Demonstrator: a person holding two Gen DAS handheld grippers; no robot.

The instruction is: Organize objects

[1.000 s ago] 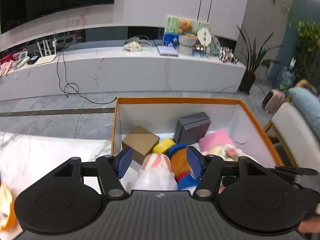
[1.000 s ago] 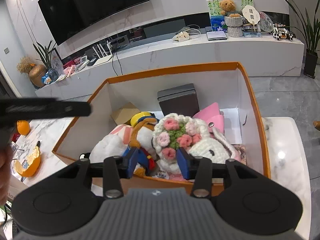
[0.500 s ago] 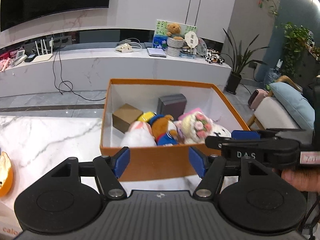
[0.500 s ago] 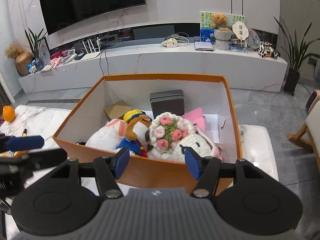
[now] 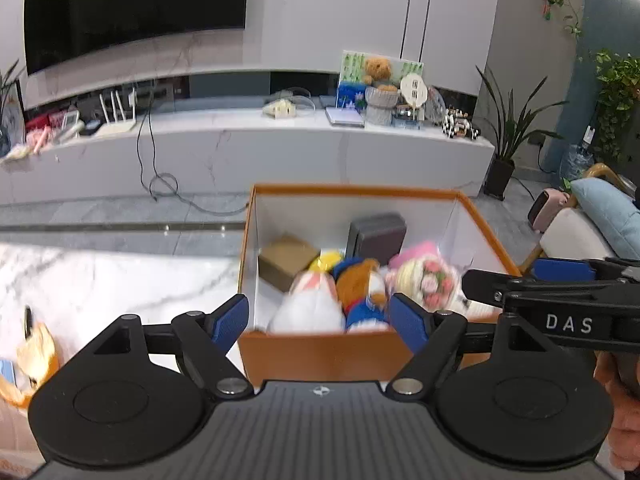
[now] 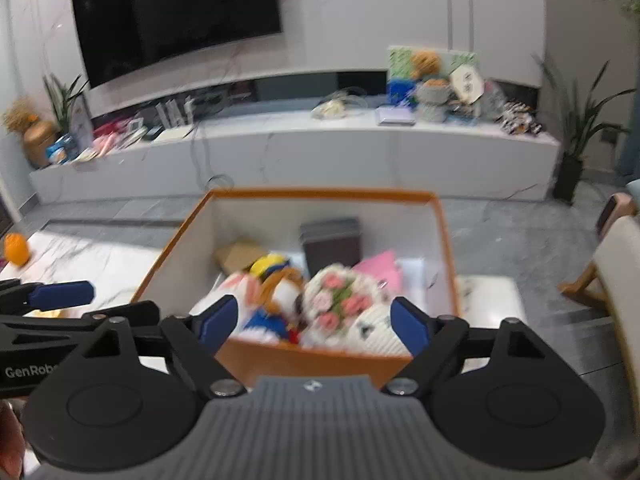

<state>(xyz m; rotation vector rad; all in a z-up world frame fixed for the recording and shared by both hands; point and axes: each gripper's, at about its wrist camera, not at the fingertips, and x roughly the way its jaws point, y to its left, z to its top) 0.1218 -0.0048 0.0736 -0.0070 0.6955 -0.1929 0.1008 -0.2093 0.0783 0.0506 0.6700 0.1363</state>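
We hold both tongs back from the orange box (image 5: 320, 354), which stands on the white marble table (image 5: 100, 280) with its open top toward us. The left tongs (image 5: 320, 322) stand wide apart with nothing between their blue pads; their jaws have just been opening. The right tongs (image 6: 314, 326) are likewise spread wide and empty, and their jaws too have just been opening, so the crocheted flower bouquet (image 6: 338, 306) now lies loose in the box beside the brown-and-blue plush toy (image 6: 276, 312) and the white plush toy (image 5: 310, 306). Behind them sit a cardboard carton (image 5: 286, 262), a dark grey case (image 5: 376, 236) upright against the far wall, and a pink item (image 6: 380, 268).

The step, as we judge it, is pulling clear after a drop and looking for what is left to gather. To do it well, we lift both tongs above the rim before swinging sideways, so no pad catches the near wall or drags a toy out. We keep the two tools apart, since the right one crosses close in front of the left in the left view. An orange object (image 6: 16, 248) sits far off on the table's left, and an orange bag (image 5: 36, 356) lies at the near left; either looks like a fair next pick for the left side.
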